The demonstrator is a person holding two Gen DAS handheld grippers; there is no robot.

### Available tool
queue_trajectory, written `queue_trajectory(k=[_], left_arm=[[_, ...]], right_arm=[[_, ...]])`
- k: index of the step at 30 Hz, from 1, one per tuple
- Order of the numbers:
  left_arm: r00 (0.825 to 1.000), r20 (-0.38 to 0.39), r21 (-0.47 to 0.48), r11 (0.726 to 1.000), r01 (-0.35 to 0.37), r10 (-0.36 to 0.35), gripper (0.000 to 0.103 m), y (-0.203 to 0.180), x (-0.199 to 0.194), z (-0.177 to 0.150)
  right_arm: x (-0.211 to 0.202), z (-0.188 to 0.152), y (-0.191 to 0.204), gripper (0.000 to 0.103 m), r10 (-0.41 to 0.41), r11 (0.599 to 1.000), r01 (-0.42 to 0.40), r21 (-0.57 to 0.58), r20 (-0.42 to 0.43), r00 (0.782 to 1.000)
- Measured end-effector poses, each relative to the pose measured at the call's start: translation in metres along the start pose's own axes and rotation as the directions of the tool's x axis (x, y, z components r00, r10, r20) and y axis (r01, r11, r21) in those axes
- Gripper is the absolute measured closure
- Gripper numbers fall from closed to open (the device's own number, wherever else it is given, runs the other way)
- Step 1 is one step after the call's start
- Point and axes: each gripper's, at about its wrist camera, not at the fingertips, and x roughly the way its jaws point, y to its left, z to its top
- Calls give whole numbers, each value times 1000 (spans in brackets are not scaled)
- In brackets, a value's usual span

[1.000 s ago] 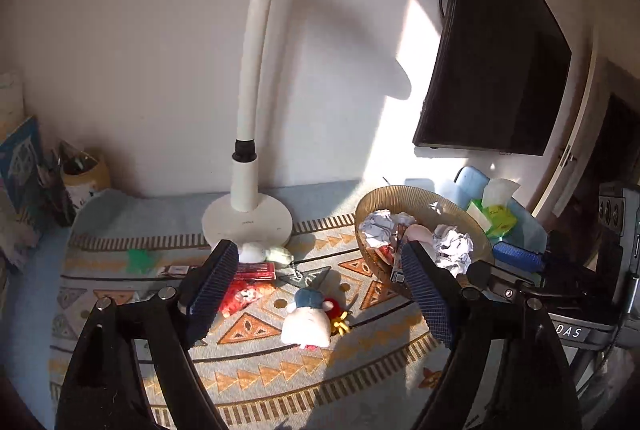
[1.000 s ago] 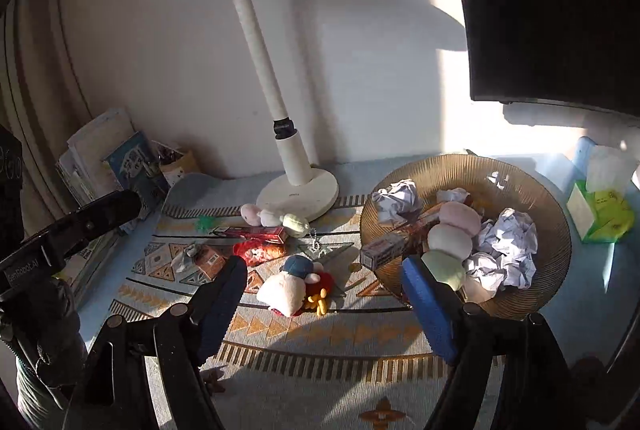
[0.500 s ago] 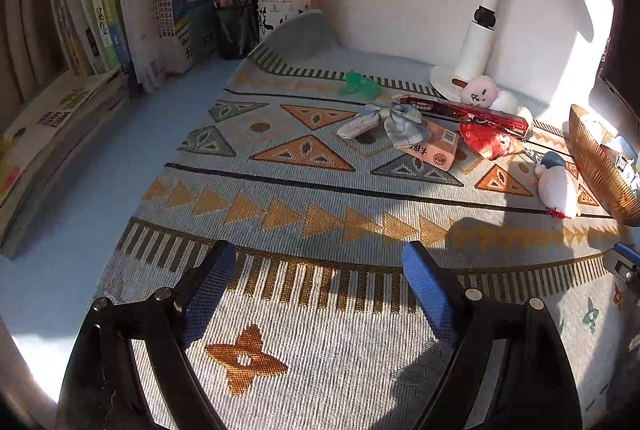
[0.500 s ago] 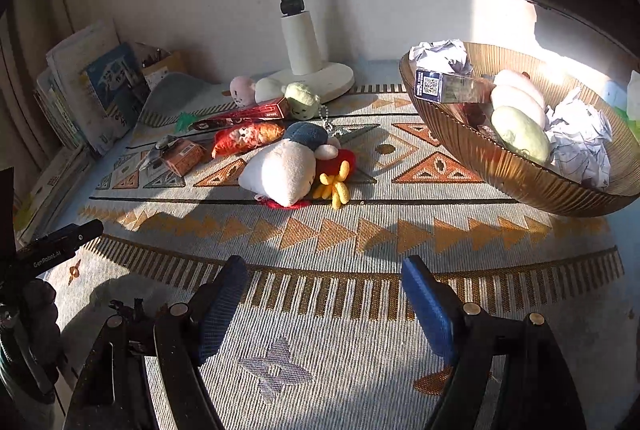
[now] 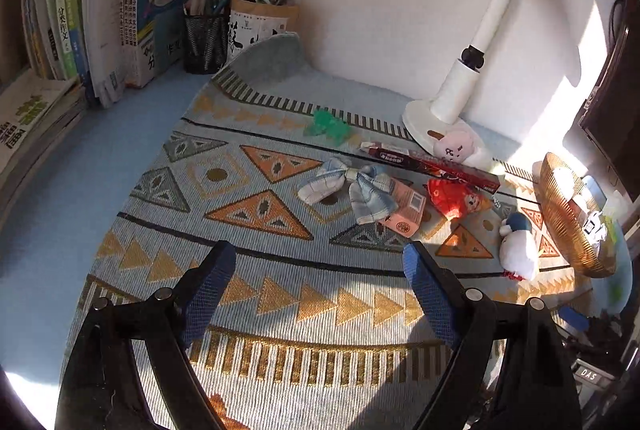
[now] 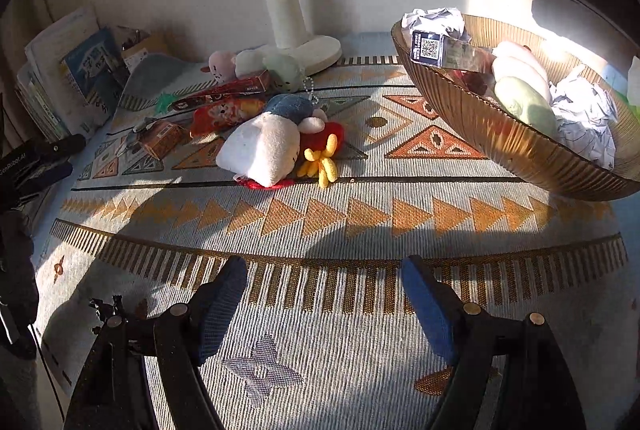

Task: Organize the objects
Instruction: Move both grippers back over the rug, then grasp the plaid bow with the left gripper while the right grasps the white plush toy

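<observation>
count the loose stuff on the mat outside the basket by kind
plush toys: 4
boxes: 2
red snack packet: 1
plaid bow: 1
green plastic piece: 1
total: 9
</observation>
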Motion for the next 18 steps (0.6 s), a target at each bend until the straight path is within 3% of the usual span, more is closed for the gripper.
queue_trajectory(k=[2, 5, 9, 15, 17, 18], left_arm=[[999, -18, 15, 999, 45, -45, 18, -3, 19, 20], [998, -55, 98, 995, 5, 0, 18, -10, 56, 35], [992, -119, 118, 992, 43, -29, 18, -10, 88, 41], [993, -99, 125, 989, 73, -60, 21, -14, 95, 34], [994, -91, 134, 989, 71, -59, 24, -15, 94, 32], [994, -94, 136, 988, 71, -58, 31, -15, 95, 32]], right_arm=[[4, 6, 1, 25, 10, 1000, -9, 13, -22, 1000], [12, 22, 7, 25, 65, 997, -62, 54, -44, 997], [29, 52, 18, 25, 59, 995, -56, 78, -35, 998], [52, 77, 30, 25, 4, 997, -4, 80, -5, 1000], [59, 75, 35, 33, -7, 998, 7, 69, 3, 1000], [60, 73, 37, 35, -6, 998, 4, 58, 20, 1000]])
